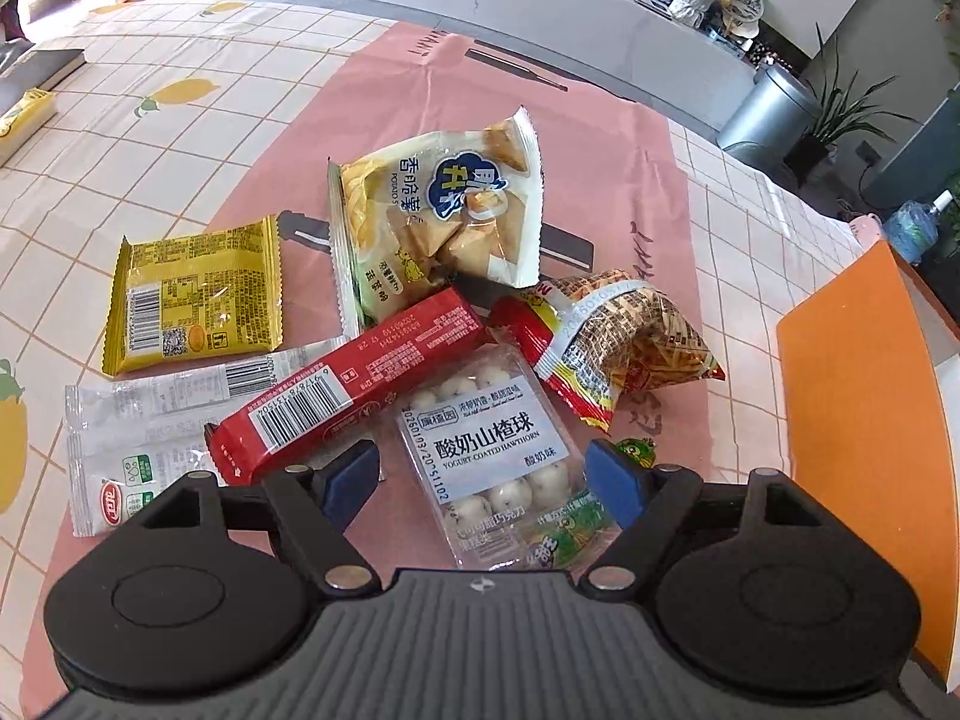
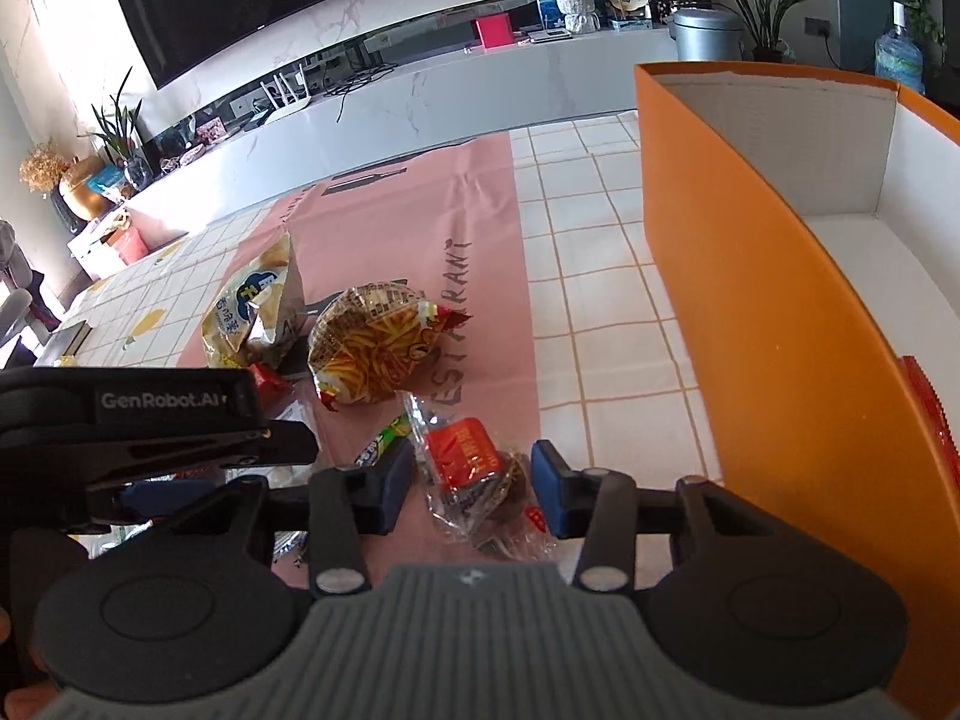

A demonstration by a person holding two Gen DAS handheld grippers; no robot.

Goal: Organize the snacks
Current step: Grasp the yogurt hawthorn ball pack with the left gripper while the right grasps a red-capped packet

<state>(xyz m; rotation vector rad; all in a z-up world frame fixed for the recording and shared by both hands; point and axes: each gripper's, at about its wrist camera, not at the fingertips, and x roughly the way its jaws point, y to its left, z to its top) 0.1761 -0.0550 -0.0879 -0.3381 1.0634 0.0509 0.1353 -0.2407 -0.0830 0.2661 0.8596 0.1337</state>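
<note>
Straddling a clear hawthorn-ball pack [image 1: 492, 450] beside the orange box [image 1: 864, 420], left gripper [image 1: 483, 480] gapes; right gripper [image 2: 474, 489] spread around a crinkly red-labelled snack [image 2: 480, 480]

Snack wrappers [image 1: 354, 384] were glossy, crinkled plastic; the tabletop [image 1: 198, 138] wore matt cloth; the orange box [image 2: 756, 312] looked like smooth cardboard.

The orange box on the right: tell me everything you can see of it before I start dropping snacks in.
The orange box looks like stiff cardboard, orange outside and white inside, with tall straight walls and an open top; no lid is in view. It stands upright on the checked tablecloth, right of the pink mat and apart from the snack pile. The visible floor is mostly bare, but a red packet with a crimped edge shows against the near wall. The right hand-held gripper, open, is just left of it, not touching.
</note>
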